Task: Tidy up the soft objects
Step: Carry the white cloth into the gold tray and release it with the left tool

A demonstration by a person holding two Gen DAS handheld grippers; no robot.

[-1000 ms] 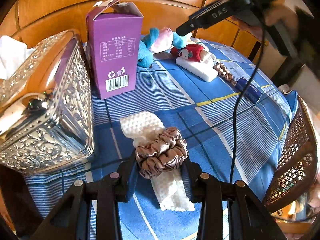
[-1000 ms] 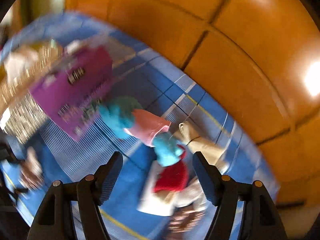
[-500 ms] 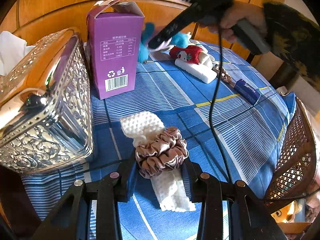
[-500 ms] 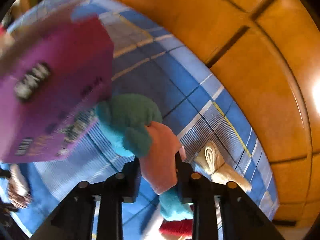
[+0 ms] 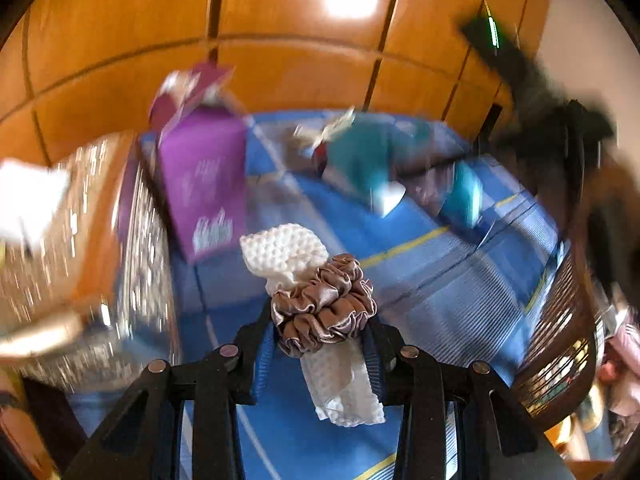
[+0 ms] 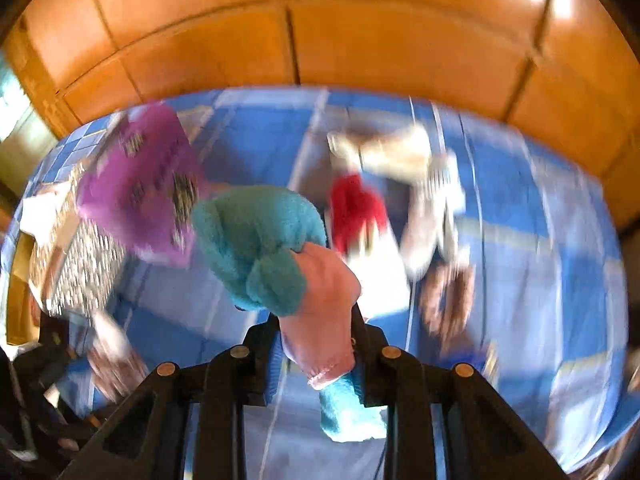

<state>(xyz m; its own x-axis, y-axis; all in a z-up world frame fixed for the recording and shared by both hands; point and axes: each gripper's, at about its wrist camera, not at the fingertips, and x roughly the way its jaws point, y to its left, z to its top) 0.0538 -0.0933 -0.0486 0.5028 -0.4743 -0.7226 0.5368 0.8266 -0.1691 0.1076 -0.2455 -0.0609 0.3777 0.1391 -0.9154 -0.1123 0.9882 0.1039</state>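
Two grips now set: right gripper (image 6: pixel 316 354), lately wide open, clenched on plush toy (image 6: pixel 280 264) near purple box (image 6: pixel 136 184); left gripper (image 5: pixel 320 348) clamping scrunchie (image 5: pixel 324 304) and white cloth (image 5: pixel 288 252), lifted off blue cloth (image 5: pixel 440 280), ready for sorting

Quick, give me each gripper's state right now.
Left gripper: shut on the satin scrunchie and white cloth.
Right gripper: shut on the teal plush toy.

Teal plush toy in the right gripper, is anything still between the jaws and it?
No. The right gripper is shut on the teal plush toy, pads pressing its pink middle directly.
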